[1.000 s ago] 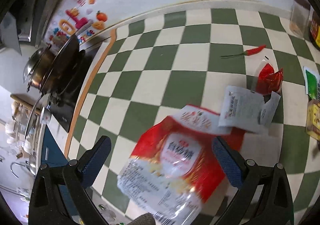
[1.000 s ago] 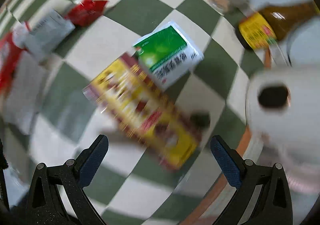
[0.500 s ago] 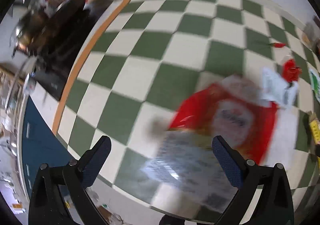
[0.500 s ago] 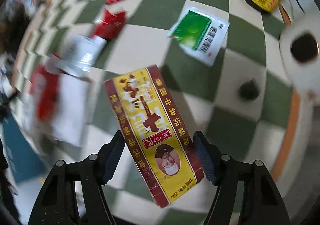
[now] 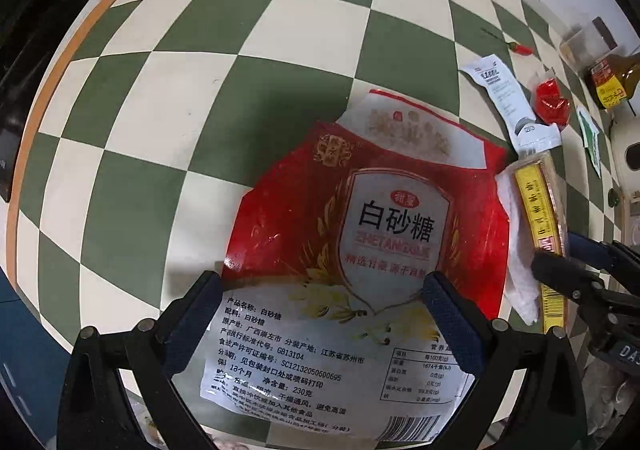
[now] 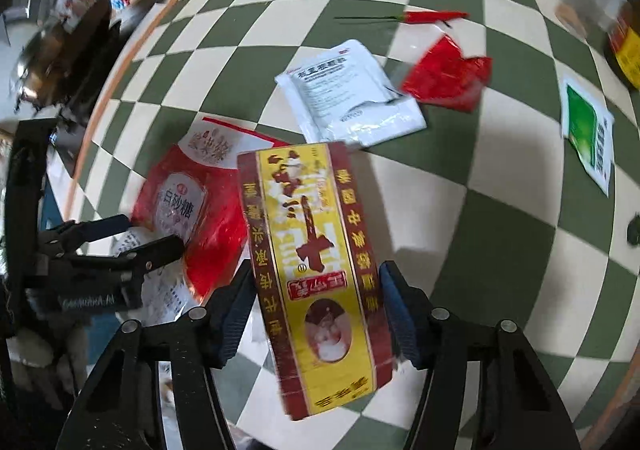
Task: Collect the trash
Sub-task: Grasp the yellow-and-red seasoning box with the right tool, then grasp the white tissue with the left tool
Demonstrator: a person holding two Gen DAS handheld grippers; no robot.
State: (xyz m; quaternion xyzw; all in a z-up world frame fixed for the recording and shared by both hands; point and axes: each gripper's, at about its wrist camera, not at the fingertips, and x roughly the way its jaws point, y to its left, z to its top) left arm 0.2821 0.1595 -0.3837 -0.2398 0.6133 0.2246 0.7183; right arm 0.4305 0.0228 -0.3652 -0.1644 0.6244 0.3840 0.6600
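The right gripper [image 6: 318, 306] is clamping the yellow box [image 6: 314, 270] across its width, the box's long axis pointing straight ahead along the fingers. The left gripper [image 5: 320, 322] is straddling the near end of the red sugar bag [image 5: 360, 234], jaws apart, and whether they are pinching the bag I cannot tell. The bag is lying just left of the box over the checkered table [image 5: 200, 49], so the left hand is nearer to it.

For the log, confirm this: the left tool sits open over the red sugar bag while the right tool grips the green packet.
Wrong on one point: the right tool grips the yellow and red box, not the green packet, which lies on the checkered table, as the right wrist view shows. The left tool is open over the red sugar bag.
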